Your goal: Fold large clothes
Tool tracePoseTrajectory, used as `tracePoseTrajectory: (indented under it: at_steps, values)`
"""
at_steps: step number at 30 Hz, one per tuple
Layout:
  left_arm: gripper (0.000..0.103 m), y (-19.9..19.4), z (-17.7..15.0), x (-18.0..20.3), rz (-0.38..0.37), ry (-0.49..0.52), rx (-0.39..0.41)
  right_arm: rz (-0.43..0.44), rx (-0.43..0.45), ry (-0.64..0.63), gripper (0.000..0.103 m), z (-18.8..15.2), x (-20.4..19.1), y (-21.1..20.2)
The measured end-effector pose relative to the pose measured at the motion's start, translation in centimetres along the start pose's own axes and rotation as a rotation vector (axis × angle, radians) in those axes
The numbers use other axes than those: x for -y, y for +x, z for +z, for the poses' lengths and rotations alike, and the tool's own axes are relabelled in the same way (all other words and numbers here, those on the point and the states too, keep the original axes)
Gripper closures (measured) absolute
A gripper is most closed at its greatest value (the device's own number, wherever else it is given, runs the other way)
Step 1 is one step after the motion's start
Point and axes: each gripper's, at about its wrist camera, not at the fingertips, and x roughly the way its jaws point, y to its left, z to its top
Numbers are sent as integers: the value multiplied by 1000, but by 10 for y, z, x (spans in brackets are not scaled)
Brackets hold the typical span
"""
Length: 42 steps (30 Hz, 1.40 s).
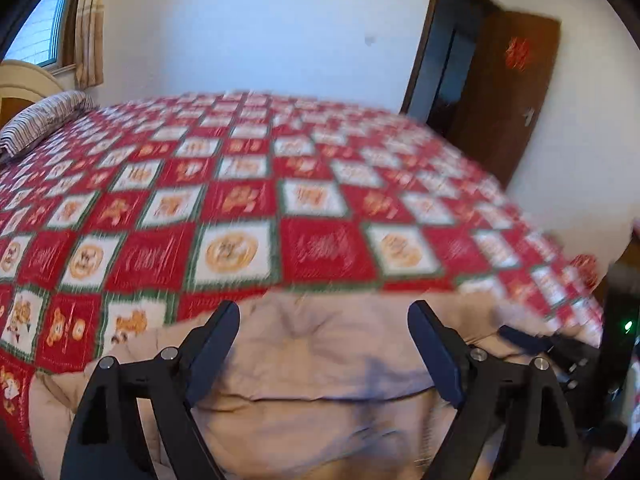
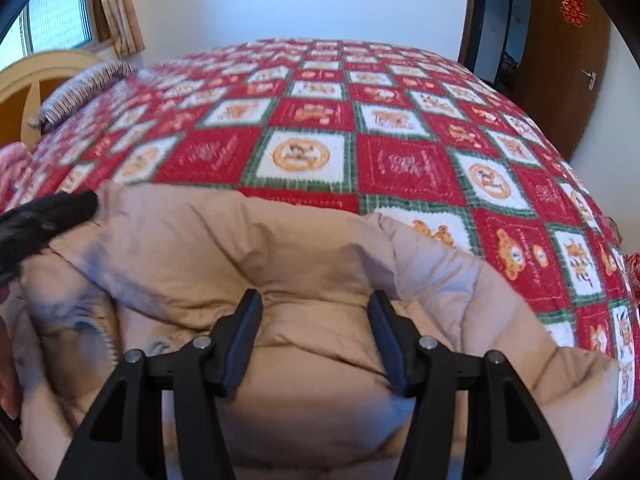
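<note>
A beige padded jacket [image 2: 224, 248] lies bunched at the near edge of a bed; it also shows in the left wrist view [image 1: 320, 364]. My left gripper [image 1: 324, 316] is open and hovers just above the jacket, holding nothing. My right gripper [image 2: 316, 304] is open, its fingers [image 2: 248, 320] set on either side of a puffy fold of the jacket without closing on it. The left gripper shows as a dark blurred shape at the left edge of the right wrist view [image 2: 44, 216]. The right gripper shows at the right edge of the left wrist view [image 1: 532, 340].
The bed carries a red, white and green checked bedspread [image 2: 400, 160]. A striped pillow [image 2: 84, 88] and a cream headboard [image 2: 44, 72] stand at the far left. A brown door [image 2: 568, 40] is open at the right. A curtained window [image 2: 60, 12] is at top left.
</note>
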Motion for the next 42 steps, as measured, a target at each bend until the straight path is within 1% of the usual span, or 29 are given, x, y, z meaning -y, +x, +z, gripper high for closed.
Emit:
tracePoseTrajectory:
  at_steps: [1, 2, 5, 6, 7, 8, 9, 11, 12, 15, 23, 32, 34, 36, 37, 38, 39, 41, 42]
  values:
    - [16, 3, 3, 5, -6, 10, -16, 9, 24, 18, 44, 2, 1, -9]
    - [16, 10, 4, 8, 4, 17, -31, 11, 50, 36, 43, 4, 2, -16]
    - [16, 38, -4, 13, 99, 64, -102, -24, 102, 44, 43, 14, -2, -27]
    - [16, 50, -10, 9, 120, 51, -142, -49, 99, 22, 43, 17, -6, -25]
    - [16, 57, -17, 4, 115, 30, -170, -68, 86, 5, 43, 18, -8, -21]
    - [16, 62, -23, 2, 116, 29, -180, -80, 62, -7, 45, 18, -9, -13]
    - [16, 65, -28, 1, 118, 39, -186, -84, 27, -5, 50, 16, -7, -3]
    - [14, 65, -33, 3, 114, 49, -177, -86, -20, 13, 51, 8, 1, 11]
    - [14, 66, -34, 4, 121, 54, -175, -65, -30, 23, 51, 3, 5, 17]
    - [12, 70, -39, 8, 153, 74, -173, -72, -28, 16, 50, 1, 5, 20]
    - [8, 78, -41, 9, 202, 89, -191, -93, -27, -1, 50, -2, 0, 26]
    - [5, 83, -41, 11, 216, 96, -198, -95, -28, -1, 50, -1, -1, 26]
    - [4, 84, -36, 11, 210, 99, -224, -94, -28, 0, 49, -2, -2, 27]
    - [4, 75, -27, 12, 202, 109, -259, -96, -39, -9, 48, 0, -2, 26]
    - [4, 60, -21, 13, 196, 117, -249, -86, -50, -16, 47, 2, 0, 24]
    - [4, 44, -18, 14, 182, 123, -224, -79, -69, -26, 40, 4, 2, 18]
    - [4, 19, -14, 14, 169, 135, -183, -76, -77, -11, 31, 4, 7, 8]
    - [4, -24, -16, 10, 162, 143, -134, -52, -36, 55, 25, -3, 21, -24]
    - [4, -44, -21, 7, 156, 147, -125, -49, -19, 79, 25, -12, 28, -44]
